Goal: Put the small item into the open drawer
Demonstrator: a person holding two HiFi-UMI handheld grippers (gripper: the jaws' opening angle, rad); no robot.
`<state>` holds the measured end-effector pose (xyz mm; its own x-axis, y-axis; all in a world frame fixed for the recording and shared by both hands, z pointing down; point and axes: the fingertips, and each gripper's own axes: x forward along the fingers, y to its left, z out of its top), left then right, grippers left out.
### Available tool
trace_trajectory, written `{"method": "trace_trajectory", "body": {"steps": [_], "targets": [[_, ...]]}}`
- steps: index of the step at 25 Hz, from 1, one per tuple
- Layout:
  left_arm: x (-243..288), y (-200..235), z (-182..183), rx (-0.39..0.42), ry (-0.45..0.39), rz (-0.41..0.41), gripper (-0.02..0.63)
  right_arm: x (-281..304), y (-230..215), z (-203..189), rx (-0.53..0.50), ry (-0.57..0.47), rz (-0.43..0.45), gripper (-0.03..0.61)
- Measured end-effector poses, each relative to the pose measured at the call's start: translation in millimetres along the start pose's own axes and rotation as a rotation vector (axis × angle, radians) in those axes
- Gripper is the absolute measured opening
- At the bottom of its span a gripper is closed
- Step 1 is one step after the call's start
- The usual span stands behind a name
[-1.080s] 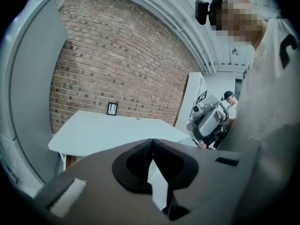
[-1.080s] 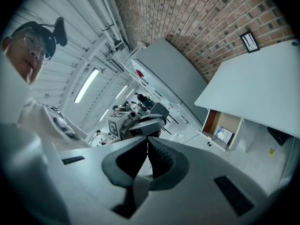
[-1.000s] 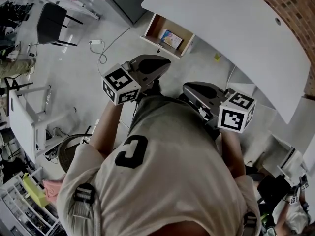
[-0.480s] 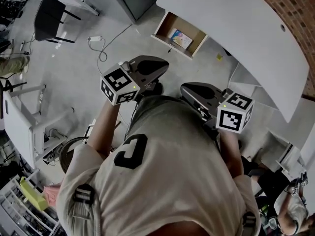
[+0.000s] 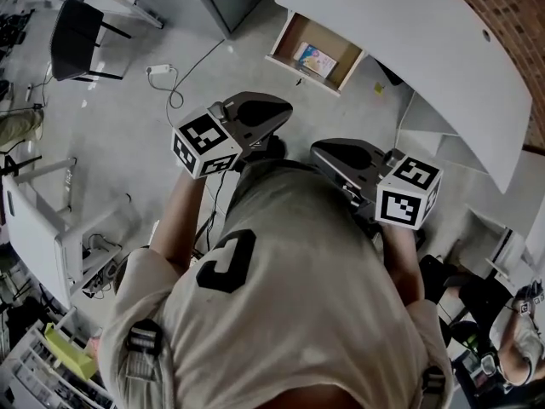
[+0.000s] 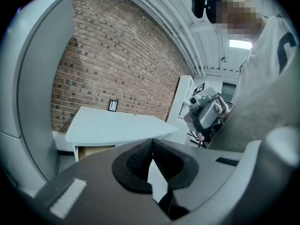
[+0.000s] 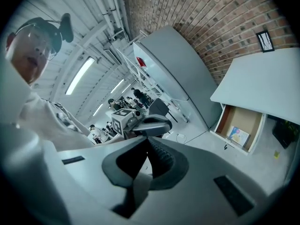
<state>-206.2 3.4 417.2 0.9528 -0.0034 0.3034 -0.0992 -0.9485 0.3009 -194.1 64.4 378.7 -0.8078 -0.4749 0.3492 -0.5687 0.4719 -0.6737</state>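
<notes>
Below the white counter [image 5: 409, 49], the drawer [image 5: 294, 37] stands pulled out, its wooden inside showing. On the drawer's bottom, near its front panel, lies a colourful flat card [image 5: 316, 59]. It is the only small thing plainly to be seen, and I take it for the task's item, though I cannot be sure. If so, it is already inside. A tiny yellow scrap [image 5: 375, 87] sits on the floor [image 5: 128, 143] just right of the drawer, too small to identify.

Well short of the drawer, the person holds both grippers up before the chest. The left gripper [image 6: 152, 141] has its jaws pressed together with nothing between them. The right gripper [image 7: 147, 139] is the same: jaws closed tip to tip, empty.

The card looks thin, light and fairly stiff, probably glossy and so apt to slip. Lying flat on the drawer's bottom, it offers no face to pinch. My guess is that it is best taken by one edge, with the jaws spread only a little and a gentle squeeze so it neither bends nor skids.
</notes>
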Motion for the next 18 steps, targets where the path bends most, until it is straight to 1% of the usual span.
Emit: {"method": "trace_trajectory", "body": {"steps": [3,9,18], "targets": [[0.3,-2.2,-0.5,0.015,0.007,-0.013,0.005,0.5,3.4,0.3,-0.019,-0.010,-0.006,0.005],[5.1,-8.7,4.2,0.031,0.010,-0.020,0.005,-7.2,4.5,-0.4,-0.027,-0.023,-0.006,0.005],[23.4,-15.8,6.4,0.029,0.026,0.000,0.005,-27.0,-4.6,0.8,-0.019,-0.029,0.020,0.005]]}}
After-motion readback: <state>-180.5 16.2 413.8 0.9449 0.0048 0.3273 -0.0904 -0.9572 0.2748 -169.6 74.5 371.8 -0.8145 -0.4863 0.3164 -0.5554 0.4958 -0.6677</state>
